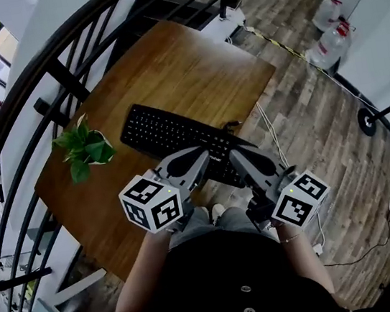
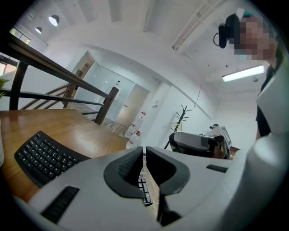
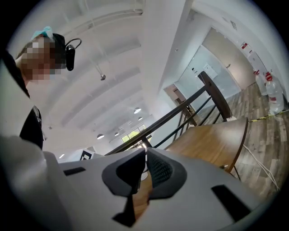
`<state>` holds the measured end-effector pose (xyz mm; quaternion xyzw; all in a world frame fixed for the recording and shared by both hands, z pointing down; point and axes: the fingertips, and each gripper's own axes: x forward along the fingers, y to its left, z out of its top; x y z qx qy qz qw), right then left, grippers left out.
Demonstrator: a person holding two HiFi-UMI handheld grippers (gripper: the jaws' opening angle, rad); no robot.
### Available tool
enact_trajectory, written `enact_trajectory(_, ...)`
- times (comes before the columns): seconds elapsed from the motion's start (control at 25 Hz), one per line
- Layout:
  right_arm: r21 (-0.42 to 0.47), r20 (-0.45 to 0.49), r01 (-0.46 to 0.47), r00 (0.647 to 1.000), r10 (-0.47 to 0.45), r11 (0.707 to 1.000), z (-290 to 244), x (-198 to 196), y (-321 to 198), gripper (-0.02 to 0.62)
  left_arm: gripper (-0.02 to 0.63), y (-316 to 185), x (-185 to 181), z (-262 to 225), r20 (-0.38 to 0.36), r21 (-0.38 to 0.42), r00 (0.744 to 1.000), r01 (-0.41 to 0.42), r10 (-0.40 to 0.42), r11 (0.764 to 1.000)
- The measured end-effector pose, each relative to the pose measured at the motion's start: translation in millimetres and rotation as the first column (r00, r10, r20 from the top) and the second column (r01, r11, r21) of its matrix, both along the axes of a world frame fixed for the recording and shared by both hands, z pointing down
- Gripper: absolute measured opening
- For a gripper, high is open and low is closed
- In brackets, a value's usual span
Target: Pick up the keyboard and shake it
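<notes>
Keyboard (image 1: 162,131) lies on the table (image 1: 189,65) while the left gripper (image 1: 203,156) and the right gripper (image 1: 235,155), both fully closed and empty, hover above its near edge.

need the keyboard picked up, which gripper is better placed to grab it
Left, probably. The left gripper has the keyboard keys showing right under its shut jaws. The right gripper, also shut, shows no keyboard, just wooden table beyond its jaws. Either must open first.
</notes>
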<state>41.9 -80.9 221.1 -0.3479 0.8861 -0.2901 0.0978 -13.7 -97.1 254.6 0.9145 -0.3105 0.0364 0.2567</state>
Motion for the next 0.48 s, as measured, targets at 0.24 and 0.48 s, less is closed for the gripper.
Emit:
enact_trajectory(0.24,-0.025,-0.065,-0.012,0.998,0.011,1.0,11.2,-6.4,-1.1,0.029,0.032,4.4,1.3,0.0,0.07,0.047,0.998,-0.011,0.007,0.999)
enact_trajectory(0.48,-0.057,-0.147,-0.046,0.989,0.037,0.997,20.9,-3.2,-3.6,0.026,0.029,6.5,-0.3,4.4,0.115,0.048,0.993,0.007,-0.013,0.999)
